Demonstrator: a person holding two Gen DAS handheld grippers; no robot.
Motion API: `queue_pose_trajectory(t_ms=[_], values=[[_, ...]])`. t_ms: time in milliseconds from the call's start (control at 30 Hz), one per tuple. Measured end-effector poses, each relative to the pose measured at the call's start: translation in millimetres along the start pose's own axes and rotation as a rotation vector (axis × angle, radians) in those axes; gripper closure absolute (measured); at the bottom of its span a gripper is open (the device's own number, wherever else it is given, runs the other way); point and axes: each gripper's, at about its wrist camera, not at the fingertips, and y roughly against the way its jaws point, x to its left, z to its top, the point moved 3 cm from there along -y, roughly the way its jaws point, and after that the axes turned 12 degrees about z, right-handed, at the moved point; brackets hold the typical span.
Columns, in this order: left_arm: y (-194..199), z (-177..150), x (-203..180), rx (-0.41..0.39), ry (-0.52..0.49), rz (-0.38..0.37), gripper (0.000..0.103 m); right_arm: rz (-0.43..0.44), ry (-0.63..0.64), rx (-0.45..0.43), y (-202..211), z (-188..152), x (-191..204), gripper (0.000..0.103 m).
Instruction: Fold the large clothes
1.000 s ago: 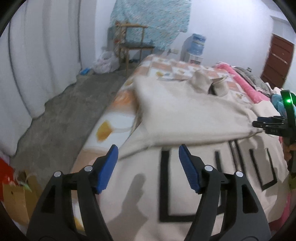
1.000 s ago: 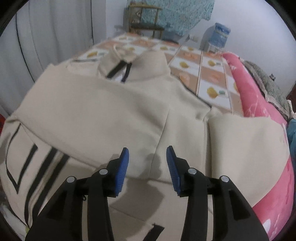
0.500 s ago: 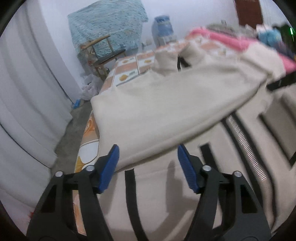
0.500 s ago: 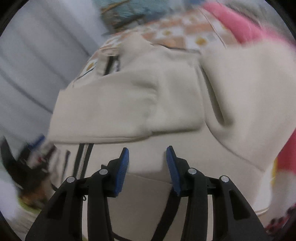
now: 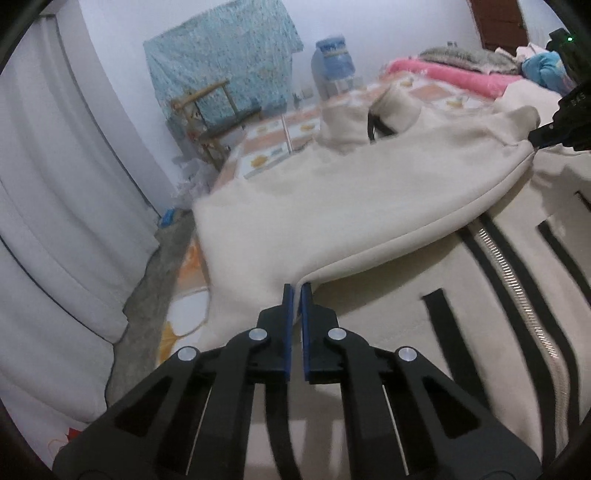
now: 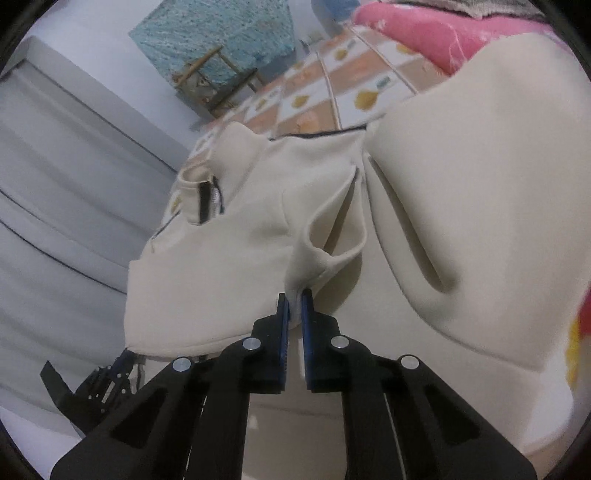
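Left wrist view: bedroom with white curtain, wooden chair, water dispenser. On the patterned bed, cream jacket with silver zipper and black stripes. Left gripper clenched on the folded sleeve's edge; grey floor beyond the bed's side. No legible writing.

Right wrist view: same bed, pink blanket far right. Right gripper pinching a jacket fold, fabric bunched just ahead.
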Motion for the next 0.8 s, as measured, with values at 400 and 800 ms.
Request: queue_pose_trajectory(t_ms=[400,800], values=[[-4.0,-16.8,-4.9,0.055,0.019,-0.056,0.093,-0.053,-0.006,0.028,0.3,-9.2,-13.1,0.094],[-10.8,13.7,36.7,0.038,0.258,-0.276,0.069,-0.184,0.300,0.012,10.0,4.0,45.3,0.069]])
